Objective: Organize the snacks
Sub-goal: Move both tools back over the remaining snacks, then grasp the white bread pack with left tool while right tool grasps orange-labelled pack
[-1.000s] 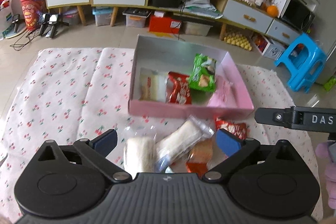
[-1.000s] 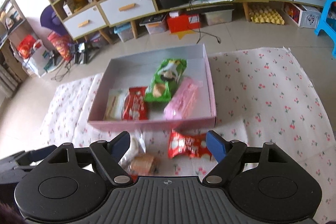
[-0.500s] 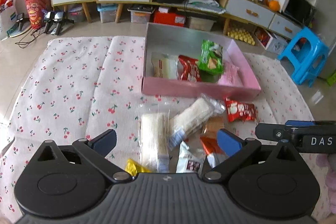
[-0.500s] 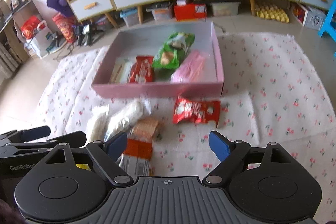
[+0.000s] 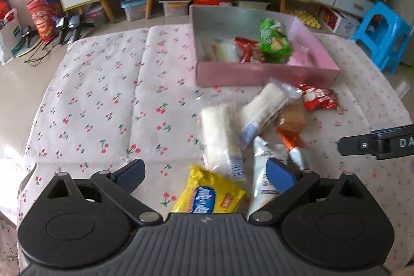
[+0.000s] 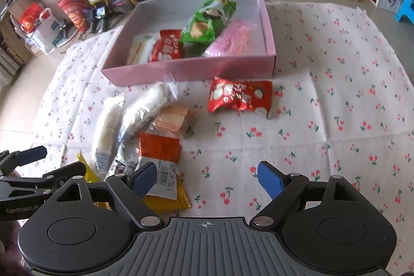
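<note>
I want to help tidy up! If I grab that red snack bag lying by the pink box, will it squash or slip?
The red snack bag looks puffy and crinkled, so it would probably dent and crackle. Its shiny wrapper may be a bit slippery. It lies flat on the cloth, so it should slide, not roll.

Pink box, open-topped, on the cherry-print cloth; holds a white packet, a red packet, a green packet and a pink packet, side by side. Loose snacks in front of the box: red foil packet, lying flat and apart; two clear-wrapped white rolls; orange wafer pack; yellow packet, nearest the camera.
</note>
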Motion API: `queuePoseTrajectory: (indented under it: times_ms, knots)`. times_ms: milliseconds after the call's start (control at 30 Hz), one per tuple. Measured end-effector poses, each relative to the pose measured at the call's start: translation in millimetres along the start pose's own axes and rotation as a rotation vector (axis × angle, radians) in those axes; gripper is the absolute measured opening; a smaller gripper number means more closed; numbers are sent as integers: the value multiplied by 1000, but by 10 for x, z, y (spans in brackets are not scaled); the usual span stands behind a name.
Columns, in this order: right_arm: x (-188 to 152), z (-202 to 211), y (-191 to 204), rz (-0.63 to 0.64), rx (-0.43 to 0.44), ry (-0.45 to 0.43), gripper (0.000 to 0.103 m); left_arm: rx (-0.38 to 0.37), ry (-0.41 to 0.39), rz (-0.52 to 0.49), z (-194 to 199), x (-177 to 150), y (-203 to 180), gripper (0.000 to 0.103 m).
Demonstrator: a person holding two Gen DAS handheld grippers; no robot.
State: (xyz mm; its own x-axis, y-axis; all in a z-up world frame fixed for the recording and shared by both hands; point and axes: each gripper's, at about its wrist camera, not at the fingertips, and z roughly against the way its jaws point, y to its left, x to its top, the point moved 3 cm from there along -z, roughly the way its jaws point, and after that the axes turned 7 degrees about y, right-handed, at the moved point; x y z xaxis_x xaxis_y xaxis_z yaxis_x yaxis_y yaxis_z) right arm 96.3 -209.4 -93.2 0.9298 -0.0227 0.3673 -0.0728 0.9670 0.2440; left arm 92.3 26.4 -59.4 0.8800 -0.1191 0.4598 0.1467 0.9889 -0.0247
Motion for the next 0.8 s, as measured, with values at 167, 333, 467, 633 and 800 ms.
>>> queuePoseTrajectory:
  times_ms: [167,333,467,633,800]
  knots:
    - [12,-95,32,-34,31,34,87,-39,31,82,-141,43,80,77]
    - [48,-208,55,-111,105,86,87,-104,25,151,-234,126,104,61]
    - [57,-281,67,-152,129,110,87,-105,30,161,-329,159,114,51]
    - [59,-326,91,-170,155,119,87,-160,59,226,-400,180,169,45]
    - [62,-379,166,-172,183,126,87,-169,67,233,-387,179,168,33]
